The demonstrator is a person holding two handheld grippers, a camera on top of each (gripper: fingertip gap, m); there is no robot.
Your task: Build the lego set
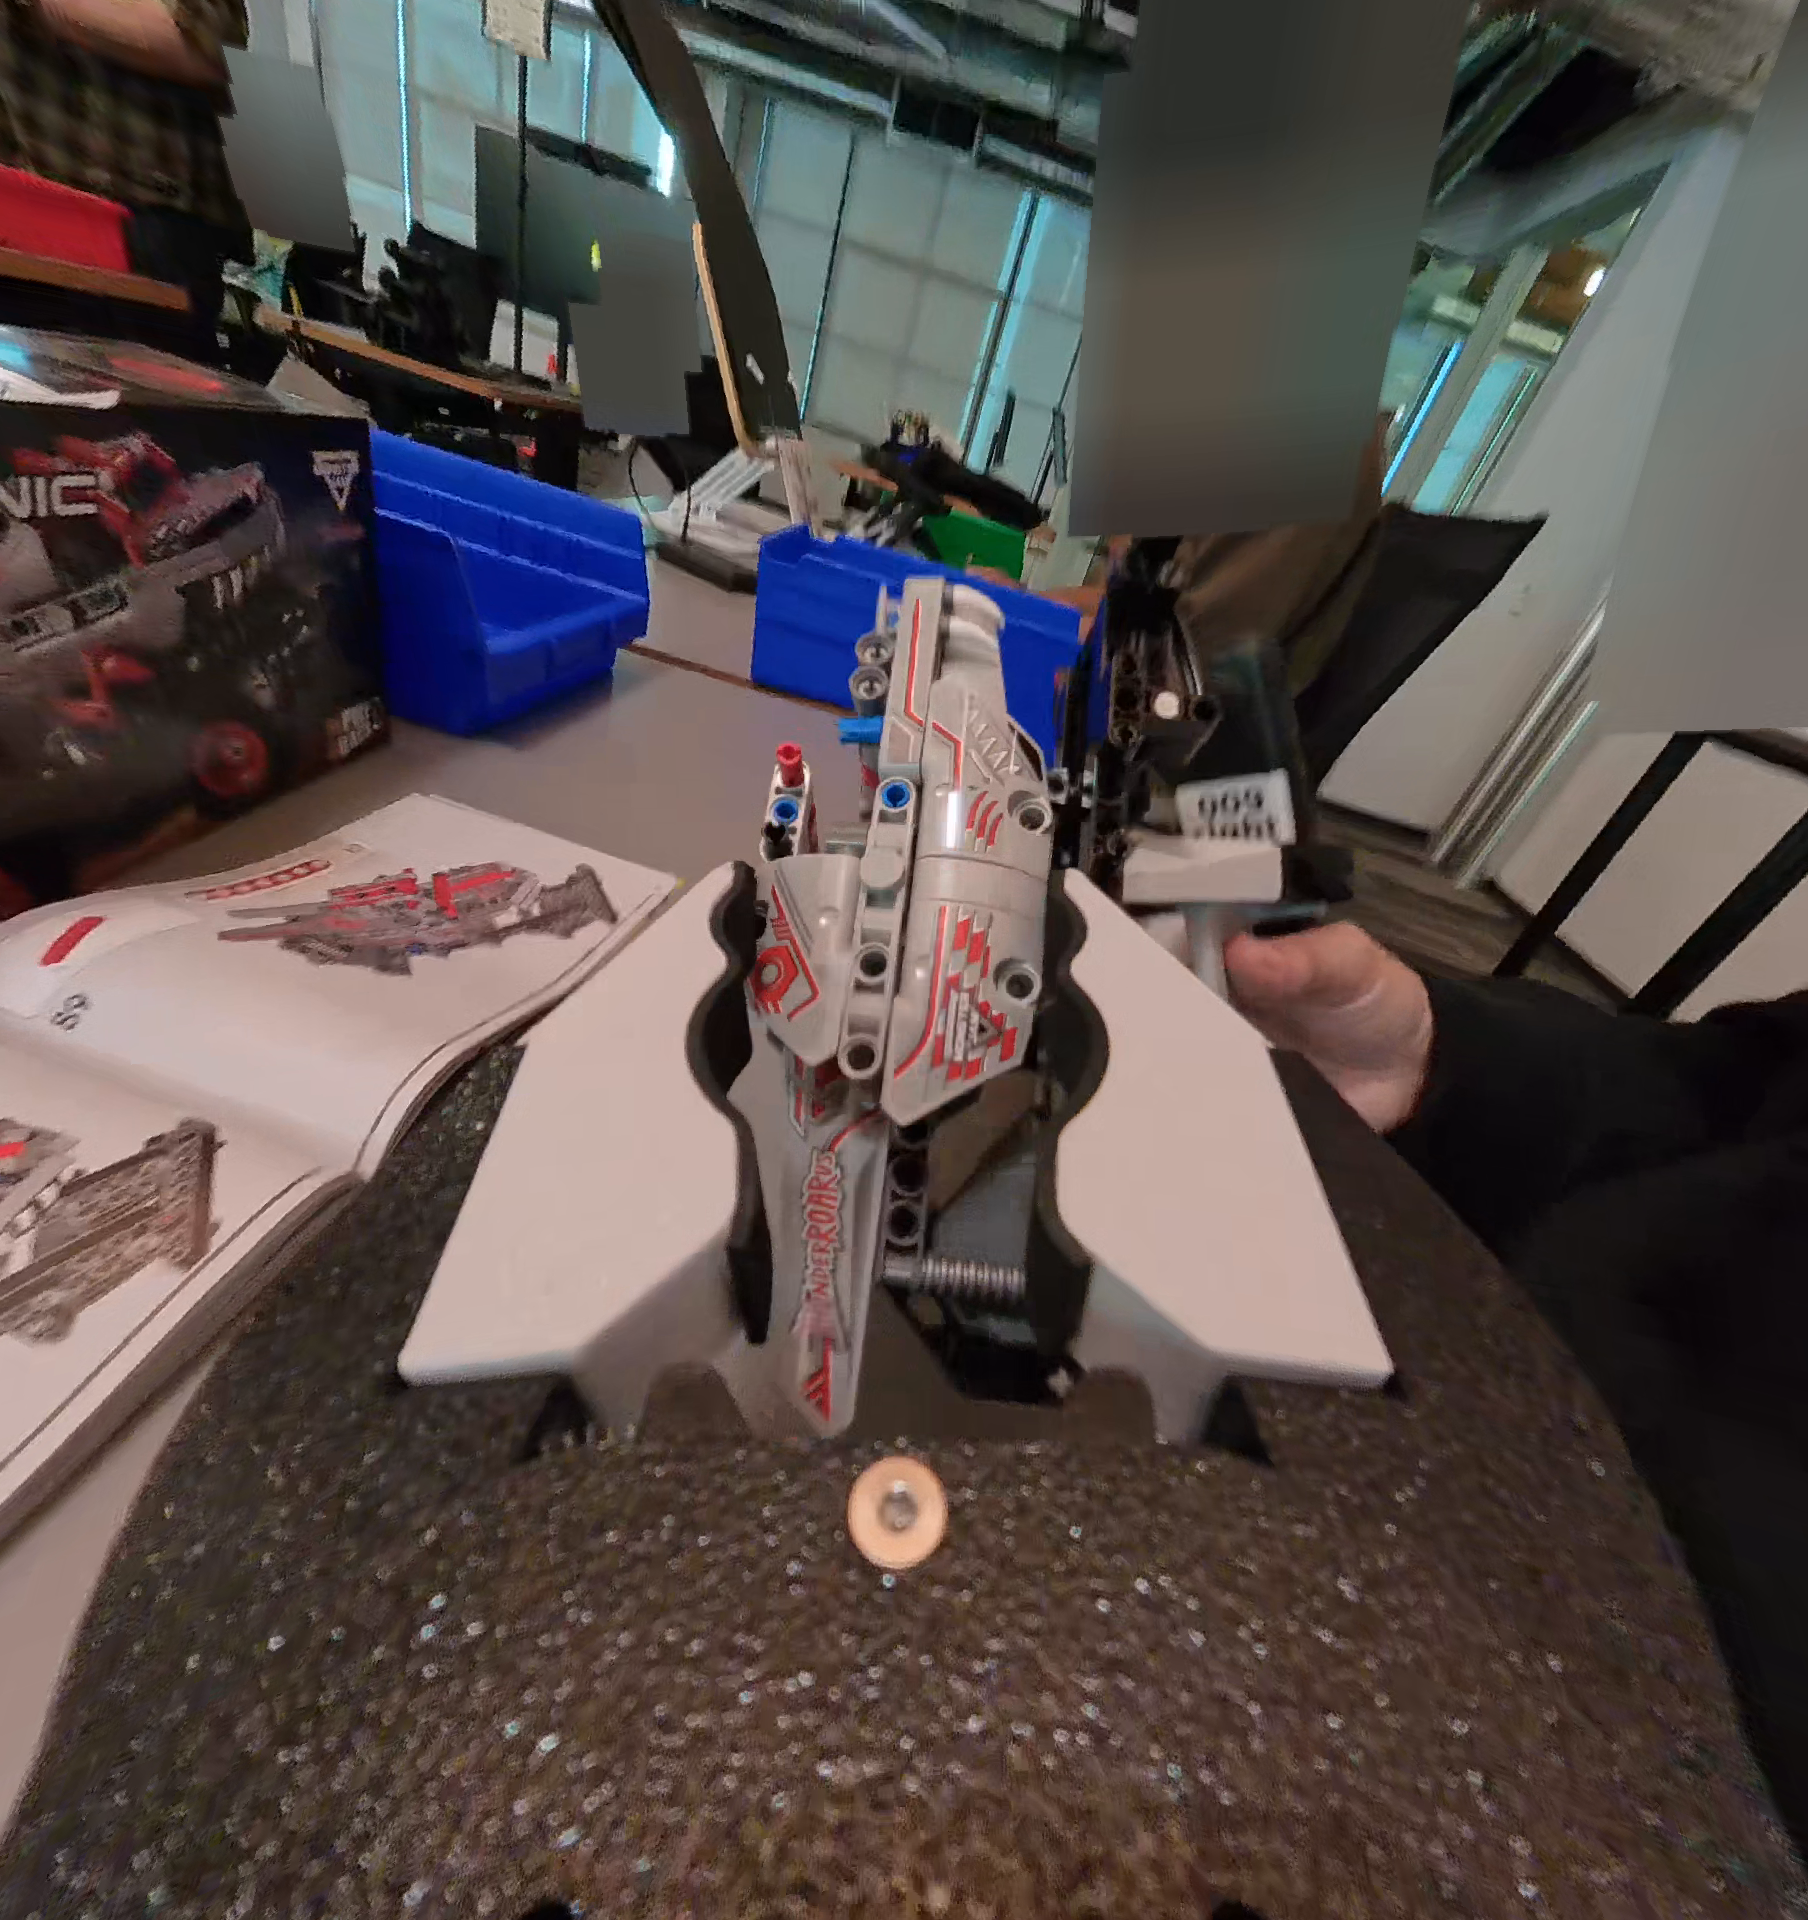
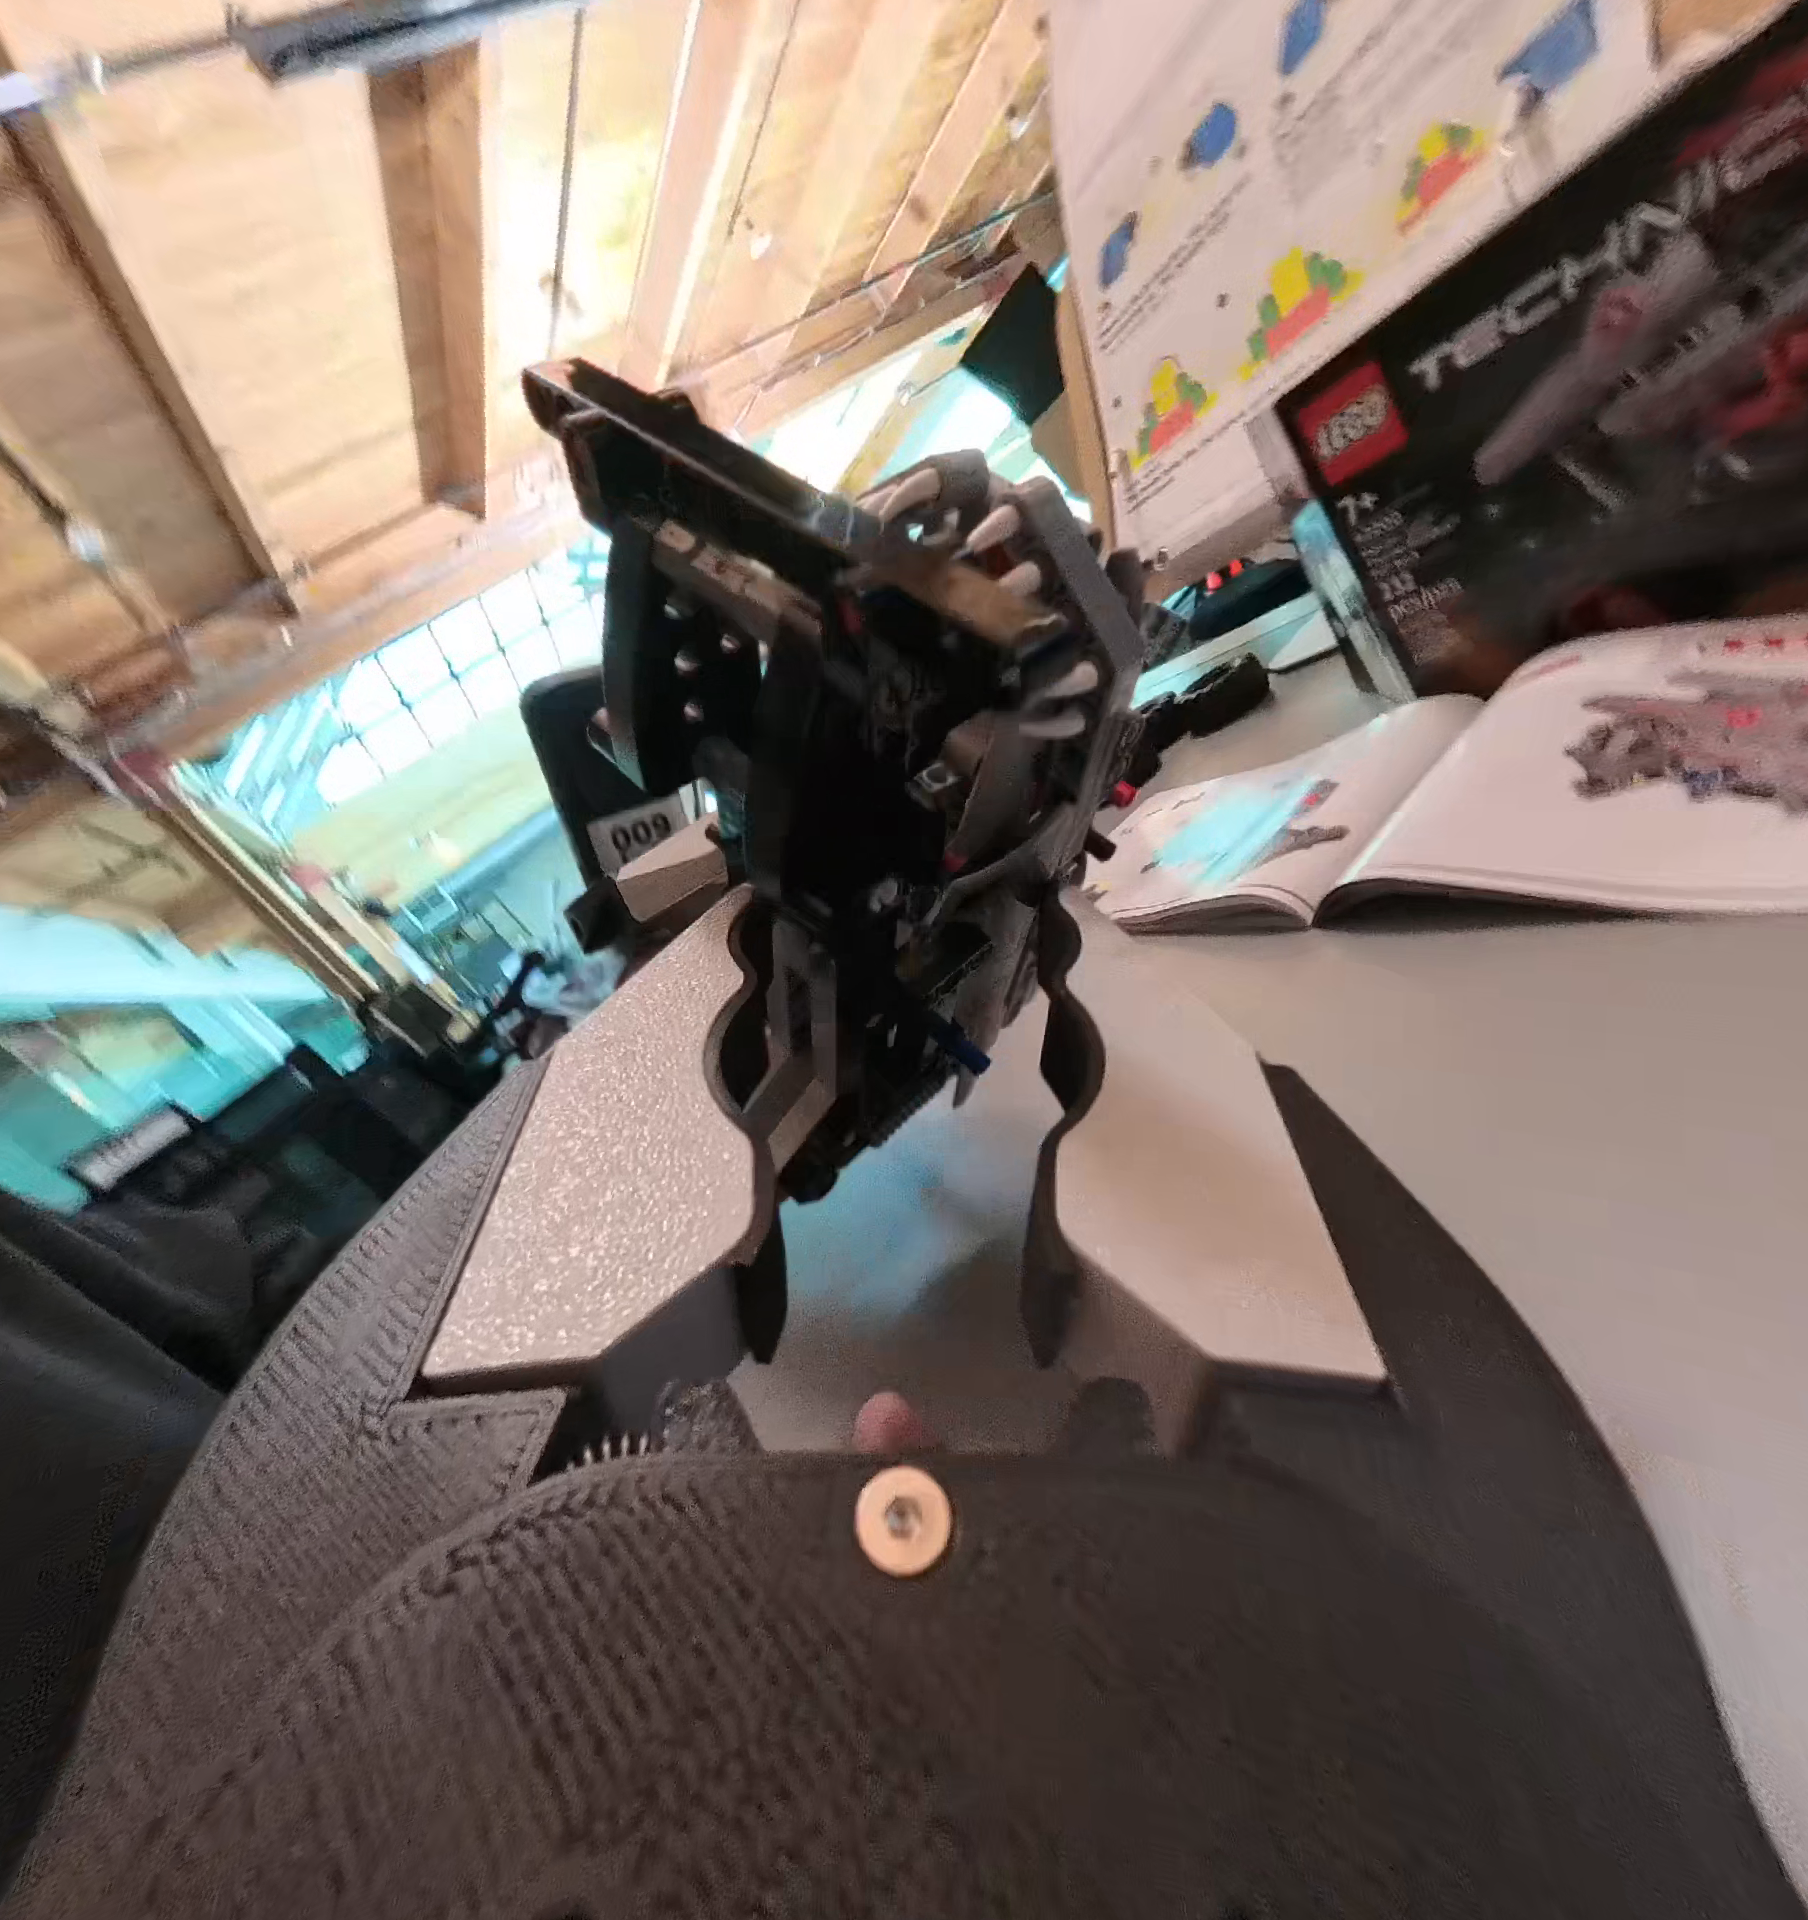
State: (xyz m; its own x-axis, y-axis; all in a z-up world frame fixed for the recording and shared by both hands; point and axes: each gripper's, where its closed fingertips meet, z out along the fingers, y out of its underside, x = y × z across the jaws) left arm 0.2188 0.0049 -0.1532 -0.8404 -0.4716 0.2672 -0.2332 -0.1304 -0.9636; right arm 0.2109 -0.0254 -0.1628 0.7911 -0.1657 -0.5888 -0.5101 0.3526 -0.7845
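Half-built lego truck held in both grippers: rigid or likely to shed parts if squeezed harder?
The lego model is probably stiff along its pinned beams. The grey printed panels look clipped on at few pins, so may pop off. Exposed spring suggests some give.

Both views are bright with daylight. In the left wrist view it enters through the tall windows (image 1: 941, 312) at twelve o'clock; a small glare streak sits on the grey lego model (image 1: 941, 935), which is sharp. The instruction booklet (image 1: 204, 1039) at nine o'clock is smeared. The right wrist view is tilted and motion-blurred throughout, its windows (image 2: 412, 707) at nine o'clock blown out. Fisheye bending warps both rims.
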